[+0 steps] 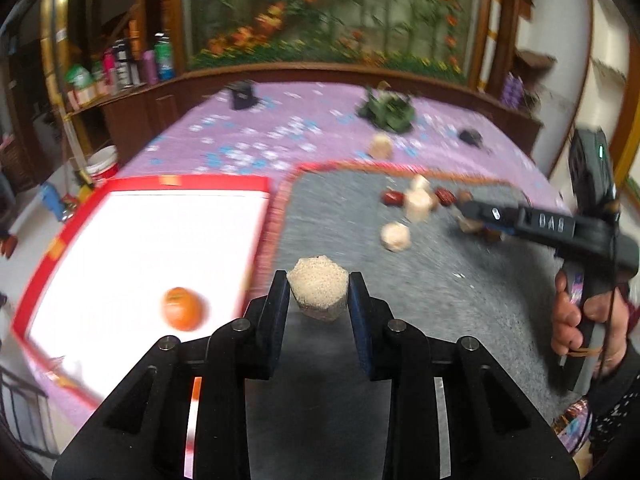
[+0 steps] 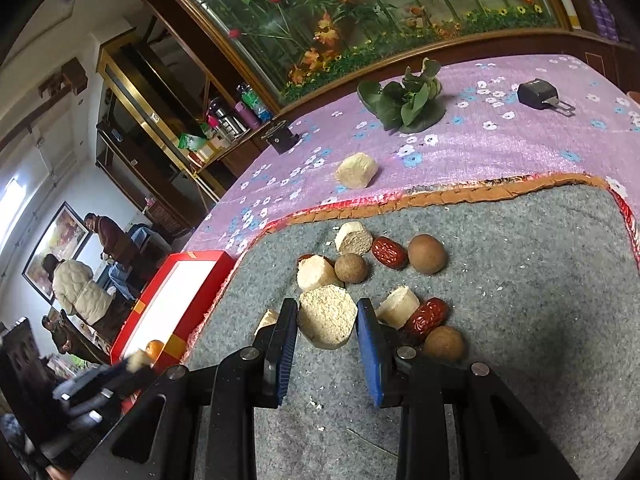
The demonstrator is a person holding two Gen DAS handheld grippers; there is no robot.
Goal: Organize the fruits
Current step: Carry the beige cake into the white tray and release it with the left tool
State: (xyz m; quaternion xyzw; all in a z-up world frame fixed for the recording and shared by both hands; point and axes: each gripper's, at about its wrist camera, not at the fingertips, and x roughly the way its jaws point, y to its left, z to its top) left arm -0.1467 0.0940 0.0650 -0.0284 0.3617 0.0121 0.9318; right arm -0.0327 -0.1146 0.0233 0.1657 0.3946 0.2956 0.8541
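Grey mat [image 1: 400, 320], red box [image 1: 140, 240] at left edge. Left gripper [image 1: 319, 296] clamped on cake [image 1: 318, 290], right gripper [image 2: 327, 332] on another [image 2: 327, 322]; crumbly, could break under squeeze.

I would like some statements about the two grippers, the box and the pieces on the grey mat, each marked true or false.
1. The left gripper holds a beige hexagonal piece. True.
2. The red box holds three oranges. False: only one orange shows in it.
3. The right gripper is closed on a beige piece. True.
4. The leafy green vegetable lies on the grey mat. False: it lies on the purple flowered cloth beyond the mat.
5. Red dates lie among the pieces on the mat. True.
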